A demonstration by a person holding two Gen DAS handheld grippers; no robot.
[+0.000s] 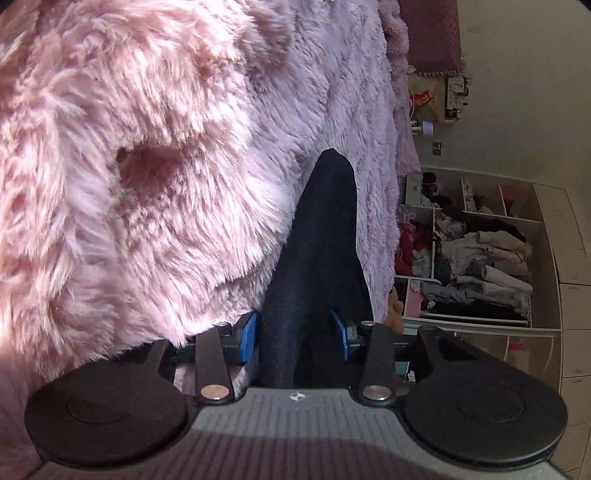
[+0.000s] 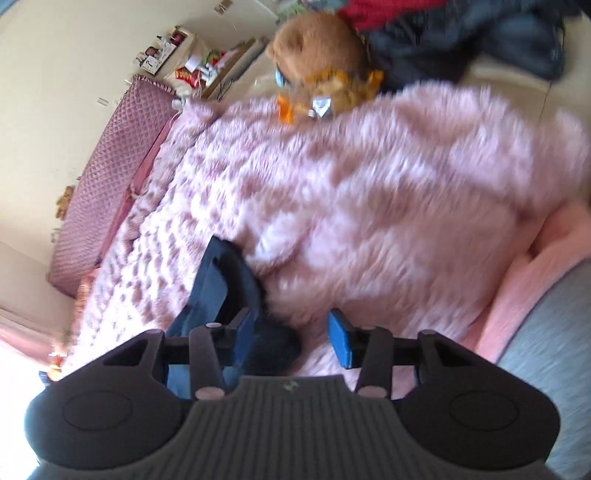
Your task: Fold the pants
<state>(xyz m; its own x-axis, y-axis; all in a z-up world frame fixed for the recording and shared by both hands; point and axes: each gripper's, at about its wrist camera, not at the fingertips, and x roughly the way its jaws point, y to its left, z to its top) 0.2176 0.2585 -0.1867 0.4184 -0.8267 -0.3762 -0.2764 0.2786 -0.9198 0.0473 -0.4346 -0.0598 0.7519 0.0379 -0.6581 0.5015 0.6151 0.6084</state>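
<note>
The dark navy pants (image 1: 325,229) lie on a fluffy pink blanket (image 1: 147,147) as a narrow strip that tapers to a point far from me. My left gripper (image 1: 297,332) stands open astride the near end of that strip, and the cloth fills the gap between the blue pads (image 1: 251,332). In the blurred right wrist view the pants (image 2: 218,273) lie bunched at lower left on the blanket (image 2: 369,184). My right gripper (image 2: 295,336) is open. Dark cloth sits by its left pad (image 2: 245,332), while pink fur shows before the right pad.
A raised fold of the blanket bulges on the left in the left wrist view. Open shelves stuffed with clothes (image 1: 476,251) stand beyond the bed's edge. A brown teddy bear (image 2: 317,48), a pile of dark and red clothes (image 2: 480,33) and a quilted pink headboard (image 2: 107,177) border the bed.
</note>
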